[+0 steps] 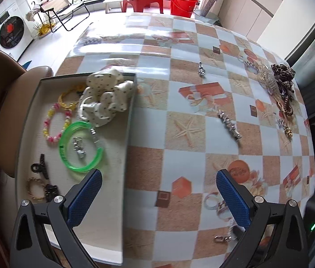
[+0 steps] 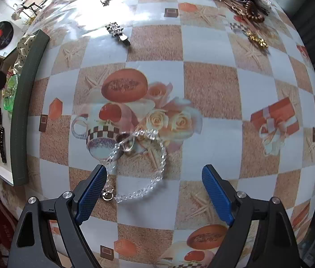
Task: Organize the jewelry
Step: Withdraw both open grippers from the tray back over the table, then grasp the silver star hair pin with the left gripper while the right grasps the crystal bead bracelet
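Right gripper [image 2: 154,186] positioned for bead pickup
Jaws spread wide, empty, straddling the clear bead bracelet [image 2: 144,167] at lower centre; left gripper [image 1: 158,195] open, empty, beside the tray [image 1: 121,201].

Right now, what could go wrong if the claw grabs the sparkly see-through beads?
The right gripper is open over the clear bead bracelet. One pad sits right at the strand, so it might pinch only a few beads and let them slip. The metal clasp could also snag or drag across the glossy tablecloth.
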`<state>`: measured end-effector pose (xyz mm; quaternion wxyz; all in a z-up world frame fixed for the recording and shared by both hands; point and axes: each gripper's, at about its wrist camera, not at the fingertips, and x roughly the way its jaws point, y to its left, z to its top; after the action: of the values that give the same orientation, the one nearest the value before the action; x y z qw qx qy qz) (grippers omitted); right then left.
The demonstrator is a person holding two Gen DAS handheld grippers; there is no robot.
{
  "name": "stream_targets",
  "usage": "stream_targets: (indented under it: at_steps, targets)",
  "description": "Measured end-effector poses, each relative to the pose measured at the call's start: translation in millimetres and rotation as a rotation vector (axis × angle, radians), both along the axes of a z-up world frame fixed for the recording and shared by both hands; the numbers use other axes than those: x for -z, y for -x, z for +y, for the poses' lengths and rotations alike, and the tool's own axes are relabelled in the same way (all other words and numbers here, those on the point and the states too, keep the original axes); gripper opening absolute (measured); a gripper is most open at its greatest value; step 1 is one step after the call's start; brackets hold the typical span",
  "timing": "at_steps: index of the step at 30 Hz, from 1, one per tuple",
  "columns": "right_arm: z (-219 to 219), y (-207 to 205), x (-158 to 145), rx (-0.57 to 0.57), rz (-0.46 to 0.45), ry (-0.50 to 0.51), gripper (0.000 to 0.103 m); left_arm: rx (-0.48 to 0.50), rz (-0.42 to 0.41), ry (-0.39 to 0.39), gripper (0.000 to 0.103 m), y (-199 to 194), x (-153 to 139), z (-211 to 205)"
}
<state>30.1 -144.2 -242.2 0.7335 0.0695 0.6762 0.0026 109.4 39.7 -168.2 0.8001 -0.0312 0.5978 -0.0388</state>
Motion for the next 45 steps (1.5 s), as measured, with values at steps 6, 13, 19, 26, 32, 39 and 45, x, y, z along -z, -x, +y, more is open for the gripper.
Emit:
stream_targets:
  at_steps: [6,13,19,26,32,39,45]
  targets:
    - [16.1,8.9,8.2,-0.018,-0.035,0.092,0.089,-0.003,0.032,0.046,0.103,-16.8,11.1,-23.4]
    - [-7.6,5.5,7.7,-0.055,-0.101,0.145,0.089,0.014,0.055,0.055,0.103,-31.6,26.0,-46.0]
    - [-51.0,1.5,6.3,-0.017,-0.119,0.122,0.080,0.021,0.071,0.076,0.103,-47.4,41.8,-69.8]
    - [-69.5,0.1,4.4,-0.005,-0.130,0.117,0.076,0.048,0.091,0.084,0.081,-75.0,62.2,-106.2]
    - [-68.0,-5.3,4.5,-0.010,-0.136,0.115,0.076,0.097,0.087,0.003,0.074,-82.8,72.0,-132.2]
    - [-54.3,2.3,-0.8,-0.014,-0.119,0.113,0.076,0.201,0.043,-0.080,0.035,-74.8,69.8,-155.6]
    - [-51.7,-7.6,0.3,-0.030,-0.106,0.128,0.076,0.207,0.039,-0.060,0.021,-72.5,68.5,-152.9]
